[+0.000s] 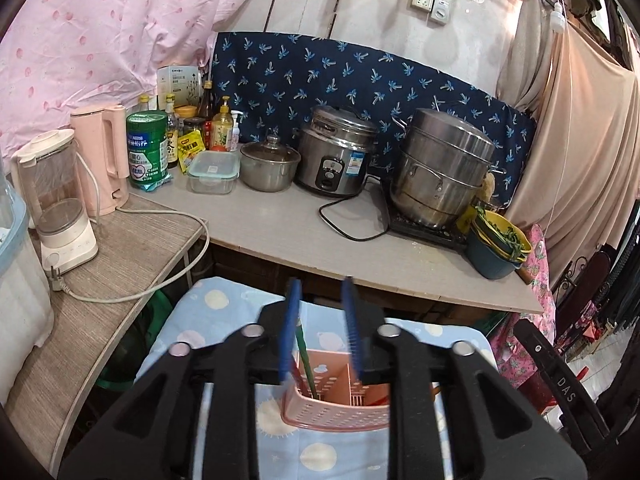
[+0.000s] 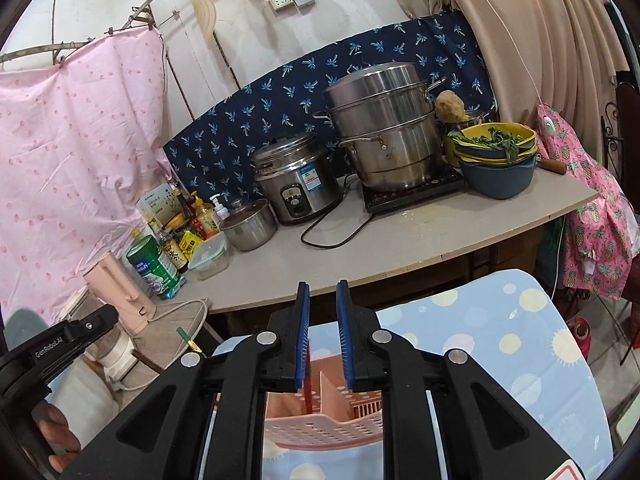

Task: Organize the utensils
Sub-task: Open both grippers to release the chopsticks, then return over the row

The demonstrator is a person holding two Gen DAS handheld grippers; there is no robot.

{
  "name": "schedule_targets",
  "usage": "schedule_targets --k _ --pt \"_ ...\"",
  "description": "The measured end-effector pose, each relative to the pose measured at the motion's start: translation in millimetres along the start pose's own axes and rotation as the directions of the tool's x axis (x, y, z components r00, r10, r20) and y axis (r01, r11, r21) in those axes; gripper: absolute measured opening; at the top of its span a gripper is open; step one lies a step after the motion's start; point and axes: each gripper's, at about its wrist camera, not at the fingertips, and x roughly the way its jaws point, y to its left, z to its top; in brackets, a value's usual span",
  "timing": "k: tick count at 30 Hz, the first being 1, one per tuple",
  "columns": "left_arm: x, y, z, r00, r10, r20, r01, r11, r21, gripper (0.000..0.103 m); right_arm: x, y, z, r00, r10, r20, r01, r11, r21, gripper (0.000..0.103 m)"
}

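Observation:
A pink perforated utensil holder (image 1: 340, 404) stands on a blue patterned cloth (image 1: 224, 312), right under both grippers; it also shows in the right wrist view (image 2: 324, 428). My left gripper (image 1: 322, 332) is open above it, and green and red chopsticks (image 1: 305, 360) stand in the holder's left compartment beside the left finger. My right gripper (image 2: 323, 332) is open above the holder, with a red chopstick (image 2: 309, 394) standing in the holder just below its left pad. The left gripper's body (image 2: 60, 344) shows at the left of the right wrist view, with chopstick tips (image 2: 186, 338) near it.
A grey counter (image 1: 288, 228) ahead carries a rice cooker (image 1: 336, 152), a steel steamer pot (image 1: 444, 168) on an induction plate, a small lidded pot (image 1: 270, 164), stacked bowls with greens (image 1: 498, 248), bottles and a green tin (image 1: 147, 144). A pink kettle (image 1: 104, 156) and blender (image 1: 60, 200) stand on the left shelf.

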Motion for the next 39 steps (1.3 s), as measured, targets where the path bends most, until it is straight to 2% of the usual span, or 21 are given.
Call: schedule_targets --k 2,6,13,23,31,39 --pt "-1.6 -2.2 -2.2 1.0 0.006 -0.008 -0.006 1.0 0.01 0.035 -4.0 1.0 -0.8 1.0 -0.002 0.014 0.002 1.0 -0.004 0.019" --pt "-5.0 -5.3 -5.1 0.999 -0.002 -0.032 0.003 1.0 0.019 0.038 -13.0 3.7 -2.1 1.0 0.005 0.021 -0.005 1.0 -0.009 0.021" --pt "-20.0 -8.7 -13.1 0.999 -0.01 -0.046 0.012 0.999 0.036 0.038 -31.4 6.4 -12.4 1.0 0.007 0.021 -0.006 1.0 -0.021 0.022" --pt "-48.3 -13.0 -40.2 0.995 -0.027 -0.092 0.034 0.997 0.069 0.038 -66.5 5.2 -50.1 1.0 0.004 -0.01 -0.004 0.999 -0.045 0.022" --pt "-74.9 -5.4 -89.7 0.987 -0.049 -0.153 0.063 0.994 0.089 0.038 -100.0 -0.5 -102.6 0.998 -0.014 -0.069 0.008 0.997 -0.077 0.022" --pt "-90.3 15.4 -159.2 0.97 -0.02 -0.241 0.044 0.994 0.096 0.038 -127.1 -14.2 -174.9 0.981 -0.048 -0.19 0.027 0.993 -0.111 0.022"
